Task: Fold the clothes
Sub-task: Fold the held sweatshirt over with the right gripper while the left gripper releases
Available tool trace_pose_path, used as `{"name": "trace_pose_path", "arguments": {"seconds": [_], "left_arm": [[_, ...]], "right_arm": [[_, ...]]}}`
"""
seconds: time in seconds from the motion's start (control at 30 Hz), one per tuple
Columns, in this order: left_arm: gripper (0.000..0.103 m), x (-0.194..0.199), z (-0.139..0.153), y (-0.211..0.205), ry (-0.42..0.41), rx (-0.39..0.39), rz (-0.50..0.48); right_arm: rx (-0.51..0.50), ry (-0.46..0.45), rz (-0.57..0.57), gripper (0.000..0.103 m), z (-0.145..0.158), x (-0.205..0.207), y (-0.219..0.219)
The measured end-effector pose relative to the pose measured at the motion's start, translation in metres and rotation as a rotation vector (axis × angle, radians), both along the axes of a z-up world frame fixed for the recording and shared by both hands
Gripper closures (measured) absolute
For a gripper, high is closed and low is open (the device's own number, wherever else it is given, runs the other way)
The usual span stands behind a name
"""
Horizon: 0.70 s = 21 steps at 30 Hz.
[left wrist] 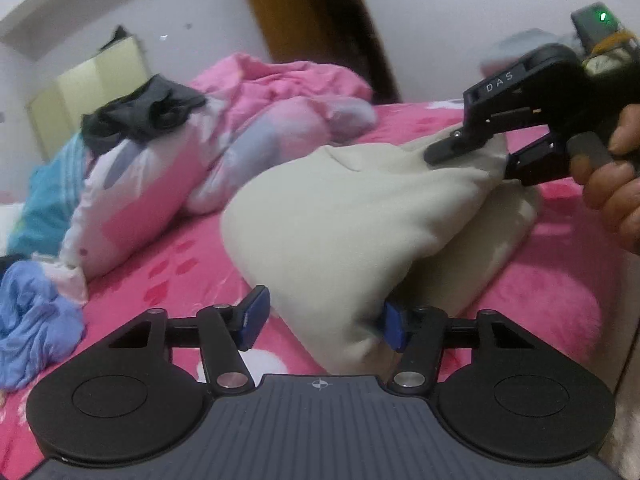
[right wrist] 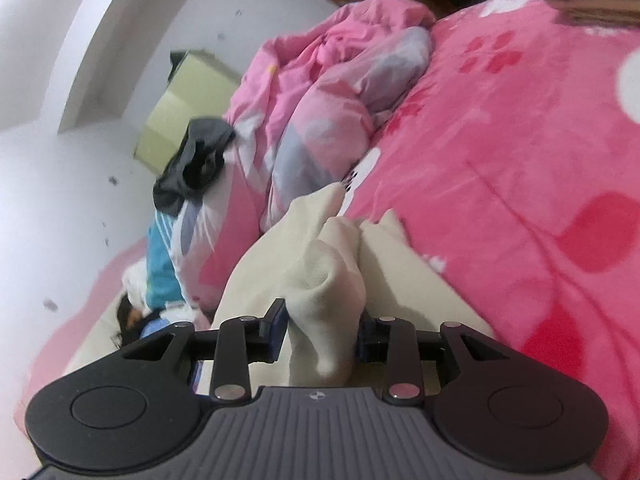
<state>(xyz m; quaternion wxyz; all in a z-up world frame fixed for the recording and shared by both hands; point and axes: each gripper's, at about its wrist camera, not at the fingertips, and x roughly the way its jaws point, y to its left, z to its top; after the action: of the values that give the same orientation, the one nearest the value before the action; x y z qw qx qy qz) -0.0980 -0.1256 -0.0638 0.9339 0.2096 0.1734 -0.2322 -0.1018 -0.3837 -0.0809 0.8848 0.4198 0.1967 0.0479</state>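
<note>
A cream garment lies bunched on the pink paw-print bedspread. My left gripper stands open around the garment's near corner. The cloth rests against the right blue pad, and the left pad stands just clear of it. In the left wrist view my right gripper is at the upper right, shut on the garment's far end and lifting it off the bed. In the right wrist view a thick fold of the cream garment is pinched between that right gripper's pads.
A heap of pink and lilac bedding fills the back of the bed, with a dark garment on top. A blue garment lies at the near left. A person's hand holds the right gripper. A pale yellow cabinet stands by the wall.
</note>
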Motion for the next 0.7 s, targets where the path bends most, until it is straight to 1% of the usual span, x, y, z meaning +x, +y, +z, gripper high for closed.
{"name": "trace_pose_path", "arguments": {"seconds": [0.07, 0.1, 0.17, 0.23, 0.3, 0.33, 0.4, 0.43, 0.47, 0.53, 0.57, 0.6, 0.63, 0.67, 0.7], "left_arm": [[0.056, 0.001, 0.002, 0.002, 0.019, -0.045, 0.035], [0.058, -0.001, 0.002, 0.004, 0.016, -0.052, 0.044], [0.060, -0.004, 0.001, 0.003, 0.010, -0.042, 0.052], [0.062, -0.005, -0.003, 0.002, 0.018, -0.020, 0.059], [0.062, -0.003, -0.009, 0.003, 0.048, -0.011, 0.055], [0.062, -0.001, -0.011, 0.004, 0.064, -0.013, 0.050], [0.062, -0.002, -0.013, 0.003, 0.066, -0.010, 0.042], [0.062, -0.002, -0.012, 0.003, 0.067, -0.006, 0.040], [0.062, -0.002, -0.012, 0.003, 0.067, -0.002, 0.038], [0.061, -0.002, -0.010, 0.007, 0.079, -0.023, 0.027], [0.061, -0.002, -0.010, 0.009, 0.084, -0.035, 0.018], [0.060, -0.003, -0.009, 0.011, 0.083, -0.040, 0.011], [0.060, -0.004, -0.009, 0.012, 0.079, -0.043, 0.005], [0.060, -0.005, -0.009, 0.013, 0.076, -0.046, 0.004], [0.060, -0.006, -0.010, 0.012, 0.076, -0.049, 0.007]], "right_arm": [[-0.040, -0.034, -0.004, 0.088, 0.012, -0.003, 0.002], [-0.055, -0.061, -0.012, 0.089, 0.018, -0.009, 0.002], [-0.087, -0.109, -0.026, 0.089, 0.031, -0.022, 0.006], [-0.131, -0.090, -0.042, 0.089, 0.029, -0.033, 0.011], [-0.150, -0.015, -0.050, 0.090, 0.005, -0.037, 0.009], [-0.121, -0.002, -0.049, 0.092, -0.009, -0.039, 0.005], [-0.020, -0.014, -0.045, 0.093, -0.035, -0.043, -0.008], [0.009, -0.019, -0.044, 0.092, -0.040, -0.043, -0.012], [0.005, -0.022, -0.039, 0.092, -0.037, -0.042, -0.012], [-0.012, -0.025, -0.017, 0.090, -0.032, -0.039, -0.013], [0.011, -0.023, -0.002, 0.088, -0.031, -0.038, -0.018], [0.039, -0.023, -0.002, 0.084, -0.030, -0.039, -0.024], [0.064, -0.024, -0.011, 0.077, -0.028, -0.042, -0.031], [0.070, -0.026, -0.038, 0.073, -0.025, -0.047, -0.038], [0.057, -0.029, -0.089, 0.070, -0.021, -0.054, -0.044]]}}
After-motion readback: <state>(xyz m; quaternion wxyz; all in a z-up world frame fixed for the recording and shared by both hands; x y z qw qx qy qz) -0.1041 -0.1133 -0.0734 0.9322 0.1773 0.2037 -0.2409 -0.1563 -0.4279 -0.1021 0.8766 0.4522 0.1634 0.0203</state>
